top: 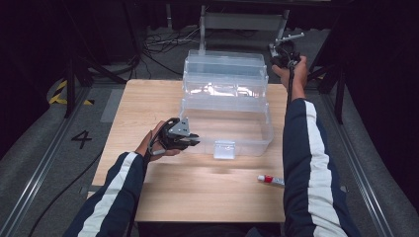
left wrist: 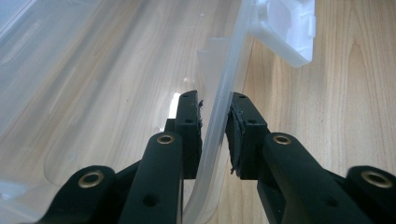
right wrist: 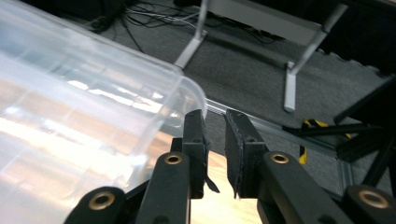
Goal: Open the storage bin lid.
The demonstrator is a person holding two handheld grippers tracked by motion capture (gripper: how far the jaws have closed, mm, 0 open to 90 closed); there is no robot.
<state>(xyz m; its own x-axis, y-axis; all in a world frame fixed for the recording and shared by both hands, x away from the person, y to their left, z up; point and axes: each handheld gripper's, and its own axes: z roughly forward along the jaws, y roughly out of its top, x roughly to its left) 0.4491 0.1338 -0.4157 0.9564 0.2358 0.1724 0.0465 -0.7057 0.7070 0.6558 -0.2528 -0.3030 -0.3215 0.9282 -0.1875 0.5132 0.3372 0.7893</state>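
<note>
While the clear plastic box (top: 227, 106) sits open in the middle of the wooden table (top: 163, 192), lid tipped back toward the far edge, the left gripper (top: 190, 140) pinches the box's front wall near its left corner. Left gripper view confirms it: thin clear wall (left wrist: 215, 116) runs between the two pads, pads pressed onto it from both sides, white latch (left wrist: 292, 28) further along the same wall. Looks like a steadying hold.

Right gripper (top: 286, 58) is up at the far right corner of the lid. Right gripper view: jaws stand a narrow gap apart, nothing between them, the rounded lid corner (right wrist: 187, 93) just to the left of the left jaw, floor and a metal stand (right wrist: 289, 84) behind. So not pinching the lid; touching or just beside, can't tell.

Progress, as a judgement: box is open and empty as far as the clear walls show, so the opening part looks done. A small white tube with a red cap (top: 270, 179) lies on the table near the right sleeve, apart from the box, untouched. Probably what's left is putting it in and shutting the lid, or just shutting the lid.

View differences: high view gives the whole layout, tube, both arms. Left gripper view gives the actual pinch on the wall, which high view is too small to settle. Right gripper view gives the empty gap.
</note>
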